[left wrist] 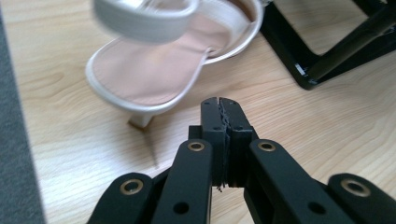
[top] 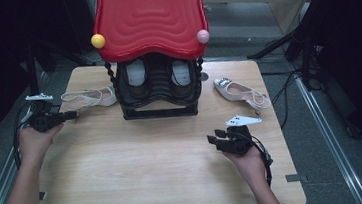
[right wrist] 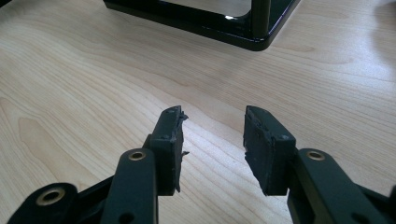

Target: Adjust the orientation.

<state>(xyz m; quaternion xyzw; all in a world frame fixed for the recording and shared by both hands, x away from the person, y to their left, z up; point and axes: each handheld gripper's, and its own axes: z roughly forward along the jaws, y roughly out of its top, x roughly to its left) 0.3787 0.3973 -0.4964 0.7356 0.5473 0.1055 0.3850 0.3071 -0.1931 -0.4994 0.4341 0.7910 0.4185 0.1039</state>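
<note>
Left gripper [top: 72, 114] at the left edge of the table [top: 141, 176], lying level and pointing toward the white shoe [top: 89, 97] just beside it. Jaws clenched together with nothing between them — seen clearly in the left gripper view, where the left gripper [left wrist: 219, 105] tip stands near the heel end of the white shoe [left wrist: 154, 70] but not touching it. Shoe resting on the table [left wrist: 70, 140], pink insole up, thin heel on the wood, a blurred white strap above. Toe end close to the black foot of the rack [left wrist: 299, 51].

Right gripper [top: 214, 140] low over the front right part of the table, pointing left, held in the right hand [top: 247, 163]. Jaws released, standing apart and empty; in the right gripper view only bare wood of the table [right wrist: 70, 93] between the jaws of the right gripper [right wrist: 212, 119], with a corner of the rack [right wrist: 243, 35] farther off.

Black rack [top: 158, 91] at the back middle of the table, under a red wavy roof [top: 149, 17] with a yellow ball [top: 98, 40] and a pink ball [top: 203, 36] at its corners — two shoes with pale insoles [top: 158, 74] standing inside. Second white shoe [top: 241, 92] on the table to the right of the rack, well apart from the right gripper. Left hand [top: 34, 141] around the body of the left gripper.
</note>
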